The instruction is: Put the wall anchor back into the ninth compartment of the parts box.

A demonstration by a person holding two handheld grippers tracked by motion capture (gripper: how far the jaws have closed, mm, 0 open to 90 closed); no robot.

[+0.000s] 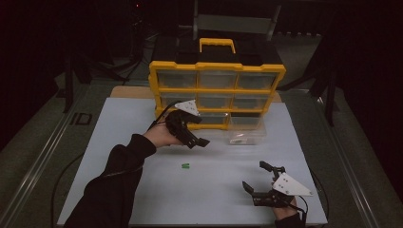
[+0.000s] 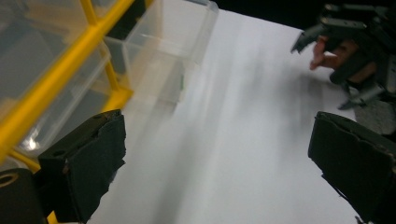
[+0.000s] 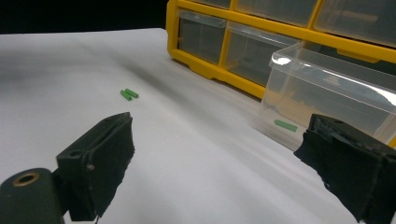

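A yellow organizer [image 1: 216, 88] with clear drawers stands at the back of the white table. One clear drawer [image 1: 245, 135] is pulled out and rests on the table in front of it, with a green piece [image 3: 285, 125] inside. Two small green pieces [image 1: 185, 166] lie together mid-table, also seen as the green pieces [image 3: 129, 94]. My left gripper [image 1: 199, 130] hovers open just left of the drawer [image 2: 163, 51], nothing between its jaws. My right gripper [image 1: 255, 176] is open and empty near the front right edge, pointing toward the drawer [image 3: 336, 98].
The organizer's yellow handle [image 1: 217, 44] sticks up behind it. A black cable [image 1: 62, 175] trails off the table's left side. The white table top [image 1: 142, 118] ends in dark rails on both sides. The other hand's gripper [image 2: 345, 51] appears far off in the left gripper view.
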